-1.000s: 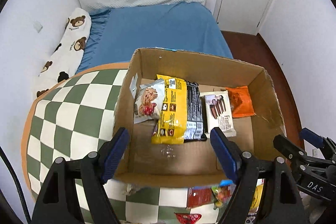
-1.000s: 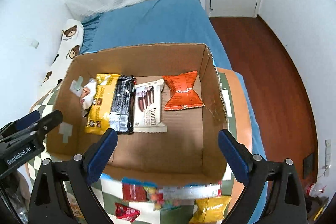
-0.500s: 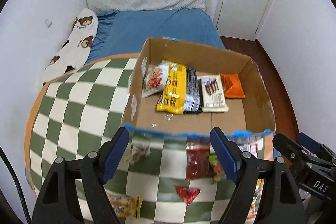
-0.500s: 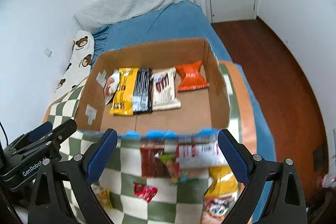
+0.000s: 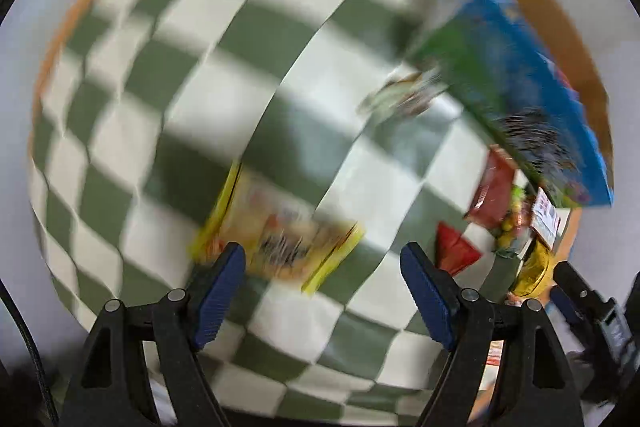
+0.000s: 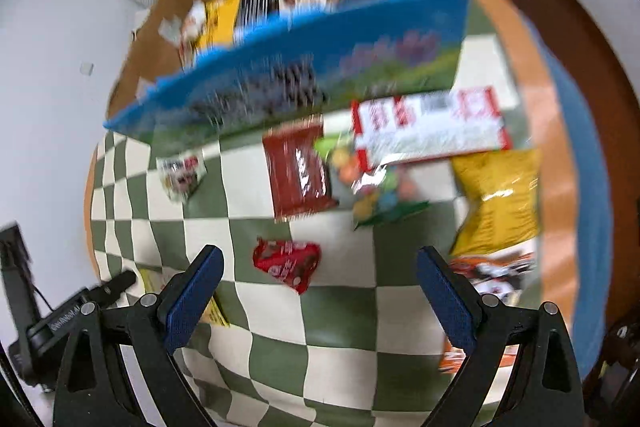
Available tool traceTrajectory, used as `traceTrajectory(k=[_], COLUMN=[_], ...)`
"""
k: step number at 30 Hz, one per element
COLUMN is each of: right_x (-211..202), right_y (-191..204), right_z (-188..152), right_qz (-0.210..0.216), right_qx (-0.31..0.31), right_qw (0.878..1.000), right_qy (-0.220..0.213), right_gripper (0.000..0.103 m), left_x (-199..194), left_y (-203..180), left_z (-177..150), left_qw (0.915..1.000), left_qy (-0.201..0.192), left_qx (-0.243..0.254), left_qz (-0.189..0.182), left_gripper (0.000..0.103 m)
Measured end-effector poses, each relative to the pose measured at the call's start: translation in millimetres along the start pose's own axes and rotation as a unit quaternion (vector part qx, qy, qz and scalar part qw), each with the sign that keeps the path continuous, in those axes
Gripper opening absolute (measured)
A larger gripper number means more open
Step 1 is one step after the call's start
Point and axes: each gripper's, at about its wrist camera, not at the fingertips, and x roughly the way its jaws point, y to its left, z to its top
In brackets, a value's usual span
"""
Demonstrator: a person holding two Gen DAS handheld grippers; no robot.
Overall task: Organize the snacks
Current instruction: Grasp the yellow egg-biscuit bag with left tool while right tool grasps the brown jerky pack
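Both views are motion-blurred. A cardboard box (image 6: 312, 75) with a blue and green printed front holds several snack packs. It also shows in the left wrist view (image 5: 520, 67) at the right. Loose snacks lie on the green-and-cream checked table (image 6: 340, 311). My left gripper (image 5: 322, 285) is open and empty, just above a yellow snack pack (image 5: 280, 227). My right gripper (image 6: 318, 293) is open and empty over a small red packet (image 6: 288, 261). Beyond it lie a dark red pack (image 6: 298, 169), a white and red pack (image 6: 430, 125) and a yellow bag (image 6: 498, 199).
A small white packet (image 6: 182, 175) lies by the box's left corner. A bag of coloured candies (image 6: 372, 183) lies mid-table. An orange and white pack (image 6: 492, 279) sits at the table's right edge. The left gripper's body (image 6: 60, 319) shows at lower left.
Both grippers have tilted down and pulled back from the box toward the loose snacks on the table. The left one swung left over the yellow pack. Both stayed open.
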Motion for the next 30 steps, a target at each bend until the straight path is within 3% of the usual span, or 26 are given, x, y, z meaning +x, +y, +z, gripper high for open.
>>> traceTrajectory(k=[2,4,9,11,13,17,20,23,25,28,30], right_x=[15.0,27.1,49.6,58.0,69.7,91.5,105.9,122.0,123.0,118.2,113.7], right_y=[2.4,7.3,19.7,25.7,29.8,40.6,44.6,47.2,49.7,50.5,47.7], right_z=[2.7,7.2,24.5,35.5,45.6,56.9,60.4,60.3,57.2,46.2,34.3], right_qz=[0.004,0.007,0.001,-0.009,-0.010,-0.011,-0.031,-0.057,-0.070,-0.076,-0.079], right_qx=[-0.003,-0.012,-0.039,-0.054,-0.063,-0.082,-0.085,-0.085,-0.087,-0.091,-0.083], right_qw=[1.000,1.000,0.999,0.998,0.998,0.996,0.996,0.994,0.994,0.993,0.993], right_qy=[0.010,0.012,0.008,0.001,0.006,0.014,0.017,0.027,0.019,0.016,0.017], right_gripper=[0.098,0.098,0.098,0.092,0.084,0.070,0.070,0.062,0.059,0.058,0.058], left_x=[24.3,46.8,85.7,95.3,98.7,90.9,82.6,81.3,83.7,92.8,101.4], left_y=[27.7,47.5,63.8,62.0,57.7,31.4,-3.9,-42.1,-60.0,-71.3,-69.5], left_z=[-2.3,-4.1,-4.1,-1.2,1.6,9.0,13.0,12.1,10.9,13.1,15.6], left_qw=[0.9960,0.9858,0.9633,0.9623,0.9665,0.9886,0.9991,0.9906,0.9827,0.9806,0.9849], left_qy=[0.045,0.077,0.106,0.100,0.087,0.049,0.015,-0.007,-0.010,0.006,0.028], left_qx=[-0.070,-0.134,-0.225,-0.234,-0.228,-0.140,-0.020,0.103,0.155,0.175,0.156], left_qz=[-0.033,-0.065,-0.101,-0.096,-0.080,-0.024,0.036,0.090,0.101,0.088,0.069], left_gripper=[0.079,0.079,0.079,0.074,0.071,0.057,0.056,0.056,0.056,0.058,0.069])
